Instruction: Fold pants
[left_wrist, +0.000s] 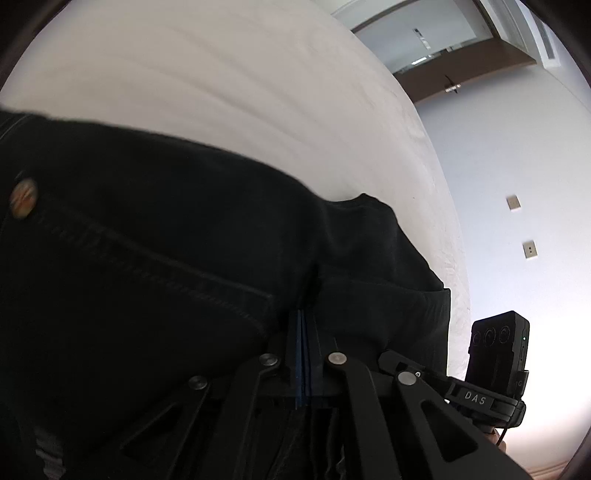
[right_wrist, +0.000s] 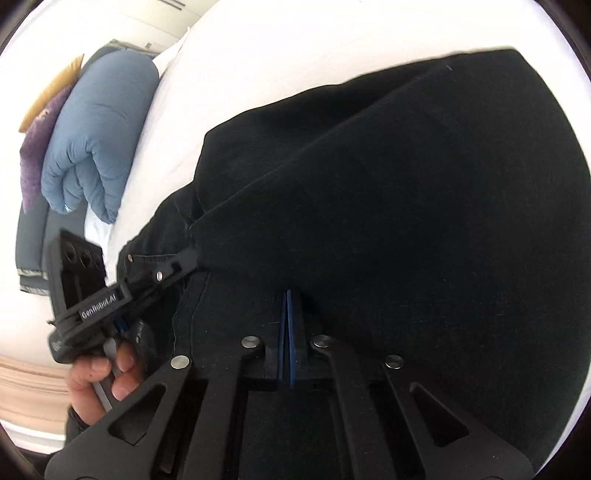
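Black pants (left_wrist: 155, 240) lie on a white bed (left_wrist: 221, 74) and fill the lower left of the left wrist view; a metal button (left_wrist: 23, 197) and pocket stitching show. My left gripper (left_wrist: 303, 314) is shut on a fold of the pants, blue pads pressed together. In the right wrist view the pants (right_wrist: 406, 184) cover most of the frame. My right gripper (right_wrist: 289, 306) is shut on the pants' fabric. The left gripper (right_wrist: 192, 258) also shows there, held by a hand, pinching the pants' edge close by.
A folded blue duvet (right_wrist: 99, 125) and a purple cushion (right_wrist: 33, 147) lie at the bed's far left. The right gripper's camera block (left_wrist: 498, 347) shows at the lower right of the left wrist view. A wall and doorway (left_wrist: 461, 74) lie beyond the bed.
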